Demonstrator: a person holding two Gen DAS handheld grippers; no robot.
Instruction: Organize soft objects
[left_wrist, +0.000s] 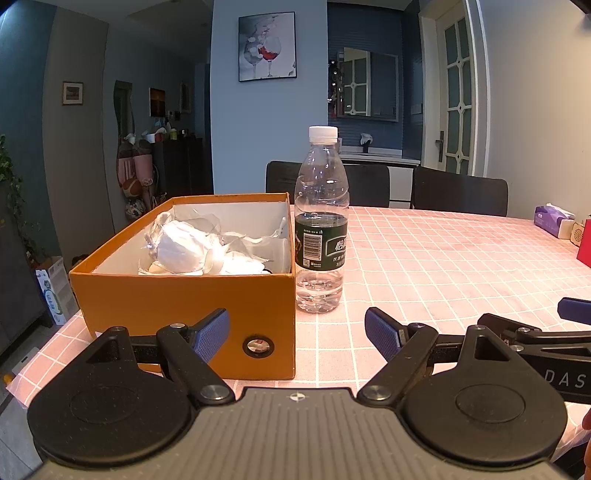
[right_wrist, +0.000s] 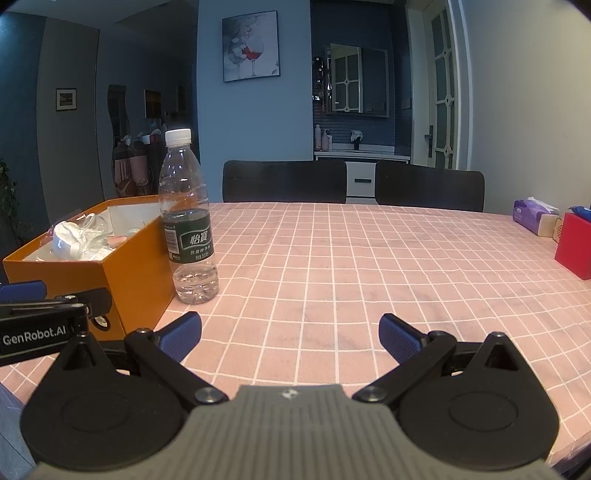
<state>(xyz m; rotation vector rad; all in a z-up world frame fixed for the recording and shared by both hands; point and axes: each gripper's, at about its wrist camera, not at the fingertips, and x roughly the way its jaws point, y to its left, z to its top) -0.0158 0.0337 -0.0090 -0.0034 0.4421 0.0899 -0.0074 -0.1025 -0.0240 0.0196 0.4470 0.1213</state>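
Note:
An orange cardboard box (left_wrist: 177, 299) (right_wrist: 136, 273) stands at the table's left end, holding crumpled white soft items (left_wrist: 192, 247) (right_wrist: 74, 240) wrapped in clear plastic. A clear water bottle (left_wrist: 321, 221) (right_wrist: 188, 221) with a white cap and green label stands upright against the box's right side. My left gripper (left_wrist: 297, 336) is open just in front of the box's near right corner, nothing between its blue pads. My right gripper (right_wrist: 290, 336) is open over bare tablecloth, to the right of the box and bottle. Part of each gripper shows at the edge of the other's view.
A pink checked tablecloth (right_wrist: 351, 266) covers the table. A purple tissue pack (right_wrist: 532, 216) (left_wrist: 552, 219) and a red box (right_wrist: 574, 245) sit at the far right. Two dark chairs (right_wrist: 284, 181) stand behind the far edge. The table's left edge drops off beside the box.

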